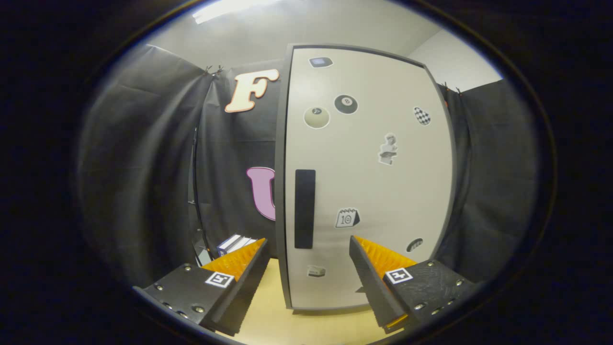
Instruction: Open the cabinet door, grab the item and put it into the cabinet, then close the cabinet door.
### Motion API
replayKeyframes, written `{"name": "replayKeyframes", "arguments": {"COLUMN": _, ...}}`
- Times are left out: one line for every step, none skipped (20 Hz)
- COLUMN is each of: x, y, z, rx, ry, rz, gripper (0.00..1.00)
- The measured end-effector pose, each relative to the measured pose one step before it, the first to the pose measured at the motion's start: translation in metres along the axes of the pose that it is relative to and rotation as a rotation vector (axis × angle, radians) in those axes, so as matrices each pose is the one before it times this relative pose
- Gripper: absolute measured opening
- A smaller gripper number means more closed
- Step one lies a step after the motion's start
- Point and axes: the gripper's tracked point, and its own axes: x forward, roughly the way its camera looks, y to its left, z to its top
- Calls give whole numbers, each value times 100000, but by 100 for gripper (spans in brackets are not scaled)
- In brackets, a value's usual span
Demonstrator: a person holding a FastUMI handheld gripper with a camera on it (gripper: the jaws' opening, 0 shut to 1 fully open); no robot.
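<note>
A tall pale cabinet (368, 182) with a grey frame stands just ahead of me on a wooden tabletop (306, 321), its door shut. A dark vertical handle (304, 208) runs down the door near its left edge, with several stickers scattered over the panel. My gripper (306, 247) is open, its two fingers spread wide and nothing between them; the handle lies beyond the gap, a little left of its middle. A small blue and white box (234, 243) rests on the table left of the cabinet, partly hidden behind the left fingertip (251, 256).
Black cloth walls close in behind the cabinet and on both sides. A thin dark pole (195, 191) stands by the left cloth. The wooden tabletop extends under the fingers up to the cabinet's base.
</note>
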Motion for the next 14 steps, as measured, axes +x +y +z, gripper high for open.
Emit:
{"name": "replayKeyframes", "arguments": {"x": 987, "y": 104, "z": 13, "rx": 527, "ry": -100, "rz": -276, "gripper": 99}}
{"name": "replayKeyframes", "arguments": {"x": 1075, "y": 155, "z": -219, "rx": 655, "ry": 288, "rz": 140, "gripper": 99}}
{"name": "replayKeyframes", "arguments": {"x": 809, "y": 192, "z": -204, "rx": 732, "ry": 740, "rz": 193, "gripper": 99}}
{"name": "replayKeyframes", "arguments": {"x": 830, "y": 65, "z": -109, "rx": 506, "ry": 471, "rz": -38, "gripper": 99}}
{"name": "replayKeyframes", "arguments": {"x": 694, "y": 76, "z": -125, "rx": 375, "ry": 294, "rz": -3, "gripper": 99}}
{"name": "replayKeyframes", "arguments": {"x": 615, "y": 87, "z": -15, "rx": -100, "ry": 29, "rz": -62, "gripper": 99}}
{"name": "replayKeyframes", "arguments": {"x": 605, "y": -59, "z": -8, "rx": -465, "ry": -174, "rz": -382, "gripper": 99}}
{"name": "replayKeyframes", "arguments": {"x": 435, "y": 87, "z": -61, "rx": -157, "ry": 78, "rz": 61, "gripper": 99}}
{"name": "replayKeyframes", "arguments": {"x": 252, "y": -38, "z": 169, "rx": 205, "ry": -652, "rz": -542, "gripper": 92}}
{"name": "replayKeyframes", "arguments": {"x": 487, "y": 66, "z": -54, "rx": 337, "ry": -16, "rz": 314, "gripper": 85}}
{"name": "replayKeyframes", "arguments": {"x": 251, "y": -36, "z": -1, "rx": 533, "ry": 37, "rz": -430, "gripper": 78}}
{"name": "replayKeyframes", "arguments": {"x": 323, "y": 30, "z": 41, "rx": 322, "ry": 265, "rz": -16, "gripper": 76}}
{"name": "replayKeyframes", "arguments": {"x": 107, "y": 114, "z": -72, "rx": 33, "ry": 230, "rz": 178, "gripper": 74}}
{"name": "replayKeyframes", "arguments": {"x": 195, "y": -269, "z": 274, "rx": -313, "ry": -642, "rz": -1016, "gripper": 72}}
